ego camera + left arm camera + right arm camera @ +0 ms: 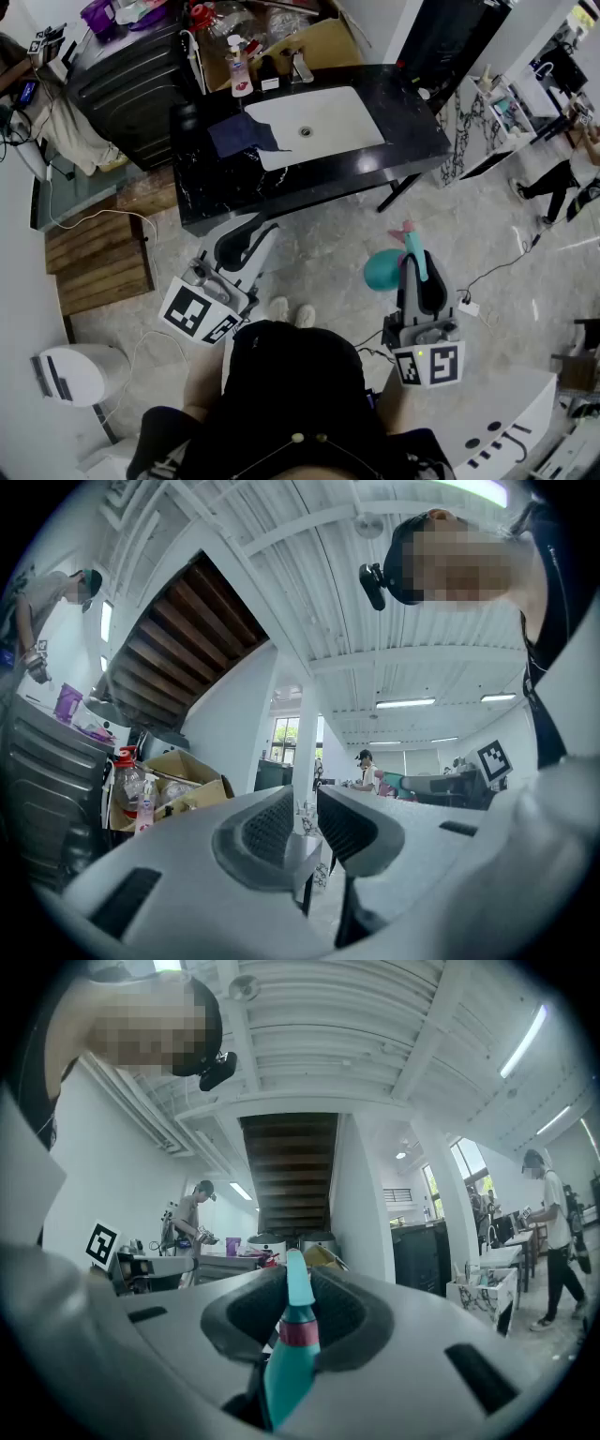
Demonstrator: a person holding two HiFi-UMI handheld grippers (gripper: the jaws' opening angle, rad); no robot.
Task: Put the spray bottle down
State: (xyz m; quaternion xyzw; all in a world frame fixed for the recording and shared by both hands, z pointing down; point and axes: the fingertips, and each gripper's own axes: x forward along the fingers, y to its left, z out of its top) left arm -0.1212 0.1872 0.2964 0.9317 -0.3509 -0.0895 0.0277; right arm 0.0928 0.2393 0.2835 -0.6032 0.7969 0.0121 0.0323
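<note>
There's the teal plastic spray bottle (382,270) at lower right of the head view, pink at its trigger, with a dark red band round the neck. The pale grey right gripper (415,255) and pale grey left gripper (251,234) both wear black-and-white square markers (431,364). Up top: black white-veined stone tabletop (412,131), white rectangular sink (328,117), dark blue cloth (239,134).

A blue cloth (240,135) overlaps the left edge of the white sink (323,112) in a black counter (412,127); a box (323,42) stands behind
</note>
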